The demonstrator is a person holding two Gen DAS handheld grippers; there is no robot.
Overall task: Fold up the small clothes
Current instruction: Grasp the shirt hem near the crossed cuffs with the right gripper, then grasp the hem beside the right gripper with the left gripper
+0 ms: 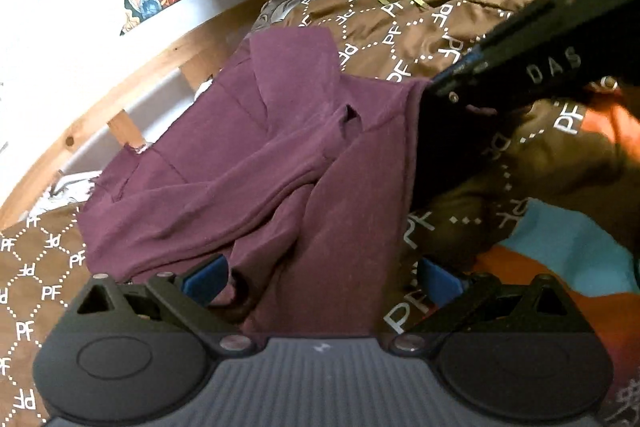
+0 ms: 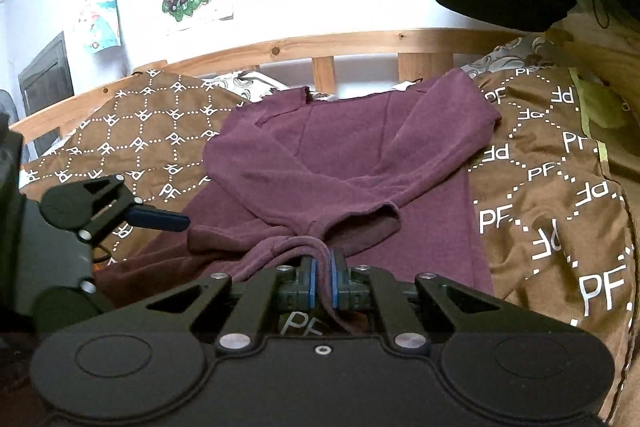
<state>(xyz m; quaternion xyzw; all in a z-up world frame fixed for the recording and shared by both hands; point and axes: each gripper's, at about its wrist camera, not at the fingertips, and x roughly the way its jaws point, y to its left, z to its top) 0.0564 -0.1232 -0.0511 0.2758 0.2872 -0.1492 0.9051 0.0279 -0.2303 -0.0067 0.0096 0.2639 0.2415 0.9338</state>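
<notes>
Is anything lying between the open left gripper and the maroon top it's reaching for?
Nothing visible. The left gripper stands open with the maroon top already lying between its fingers; no other item covers that fabric. The right gripper is shut on a fold of the same top.

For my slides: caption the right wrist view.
Right tool pinches the maroon sweater's hem on a brown bedspread.

White "PF" repeats across the brown blanket [image 2: 552,187]; "DAS" stands on the right claw [image 1: 448,87].
</notes>
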